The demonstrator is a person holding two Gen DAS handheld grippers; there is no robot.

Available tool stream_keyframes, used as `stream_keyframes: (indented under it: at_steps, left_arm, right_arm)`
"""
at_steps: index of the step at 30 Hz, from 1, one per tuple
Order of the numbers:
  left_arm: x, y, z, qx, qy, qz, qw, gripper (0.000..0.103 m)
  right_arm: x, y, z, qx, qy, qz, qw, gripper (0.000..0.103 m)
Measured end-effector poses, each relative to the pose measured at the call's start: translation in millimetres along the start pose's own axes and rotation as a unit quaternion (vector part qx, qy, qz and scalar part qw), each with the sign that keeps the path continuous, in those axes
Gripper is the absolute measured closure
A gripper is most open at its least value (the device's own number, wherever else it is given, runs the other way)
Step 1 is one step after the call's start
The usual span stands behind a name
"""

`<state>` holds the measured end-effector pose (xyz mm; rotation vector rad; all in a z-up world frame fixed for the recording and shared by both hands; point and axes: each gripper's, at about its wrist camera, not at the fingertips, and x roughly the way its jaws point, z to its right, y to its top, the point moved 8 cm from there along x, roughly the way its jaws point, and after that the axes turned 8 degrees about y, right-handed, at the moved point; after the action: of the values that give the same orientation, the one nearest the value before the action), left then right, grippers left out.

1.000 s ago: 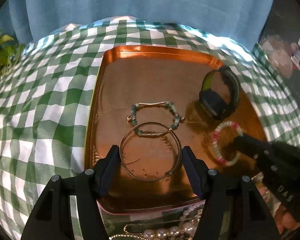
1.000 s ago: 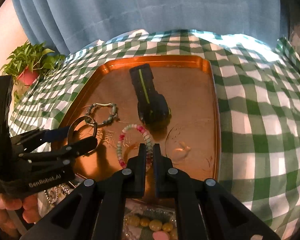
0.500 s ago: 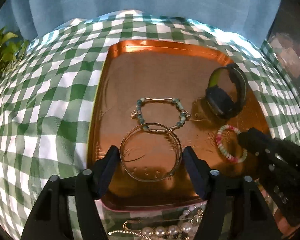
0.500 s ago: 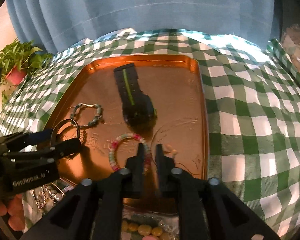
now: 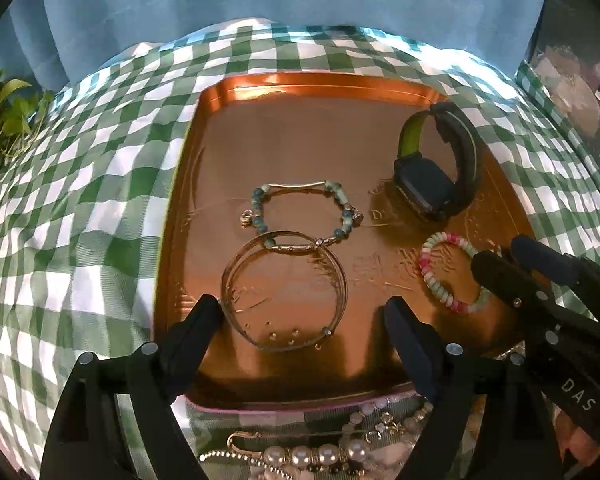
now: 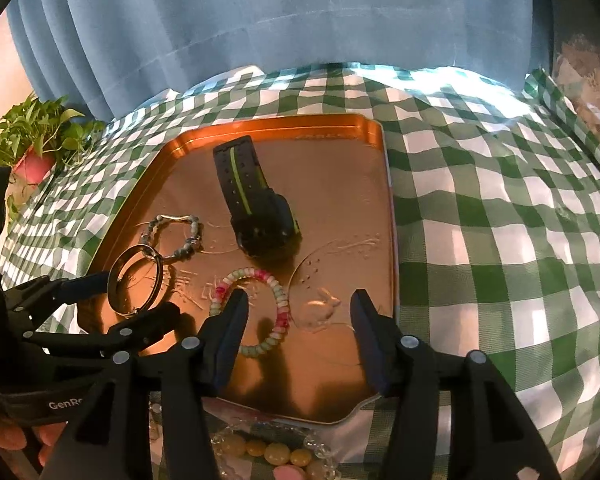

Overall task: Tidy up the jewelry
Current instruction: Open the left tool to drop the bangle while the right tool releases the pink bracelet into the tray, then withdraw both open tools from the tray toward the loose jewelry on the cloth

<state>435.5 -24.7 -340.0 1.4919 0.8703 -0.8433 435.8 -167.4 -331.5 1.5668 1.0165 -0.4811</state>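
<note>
A copper tray (image 5: pixel 300 80) (image 6: pixel 384 200) lies on the checked cloth. On it lie a thin metal bangle (image 5: pixel 284 290) (image 6: pixel 136 278), a teal bead bracelet (image 5: pixel 300 212) (image 6: pixel 176 234), a black watch with a green stripe (image 5: pixel 436 176) (image 6: pixel 256 208) and a pink-and-white bead bracelet (image 5: pixel 452 276) (image 6: pixel 256 304). My left gripper (image 5: pixel 302 316) (image 6: pixel 136 292) is open, its fingers either side of the bangle's near edge. My right gripper (image 6: pixel 298 316) (image 5: pixel 496 252) is open and empty above the tray's near right part, beside the pink bracelet.
More jewelry lies loose in front of the tray: a pearl strand with chains (image 5: pixel 312 456) and yellow beads (image 6: pixel 276 452). A potted plant (image 6: pixel 36 140) stands at the far left. A blue curtain (image 6: pixel 284 20) hangs behind the table.
My right gripper has opened and let go of the pink-and-white bracelet, which now lies on the tray. Both grippers have drawn back a little from the tray.
</note>
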Motion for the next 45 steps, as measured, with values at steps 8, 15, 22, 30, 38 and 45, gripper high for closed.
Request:
stream_keyframes:
  at_steps: [8, 15, 22, 30, 38, 45]
  left_arm:
    - [-57, -4, -13, -0.025, -0.022, 0.051, 0.9981, 0.018]
    - [-149, -27, -15, -0.024, -0.036, 0.111, 0.9929, 0.018]
    - [-229, -80, -27, -0.05, -0.052, 0.141, 0.9873, 0.018]
    - [-306, -136, -39, -0.042, -0.032, 0.181, 0.9821, 0.018]
    - [-357, -168, -37, -0.026, -0.027, 0.213, 0.9762, 0.018]
    - [-366, -181, -43, -0.033, -0.028, 0.233, 0.9714, 0.018]
  right_arm:
    - [-25, 1, -1, 0.026, 0.002, 0.022, 0.999, 0.028]
    - [-86, -19, -31, 0.006, -0.004, 0.02, 1.0, 0.025]
    - [-171, -54, -73, -0.019, -0.013, 0.053, 0.998, 0.022]
    - [-248, -93, -115, -0.041, -0.016, 0.085, 0.995, 0.022]
    - [-295, -118, -140, -0.039, -0.006, 0.117, 0.992, 0.022]
    - [-305, -132, -154, -0.037, 0.001, 0.126, 0.991, 0.022]
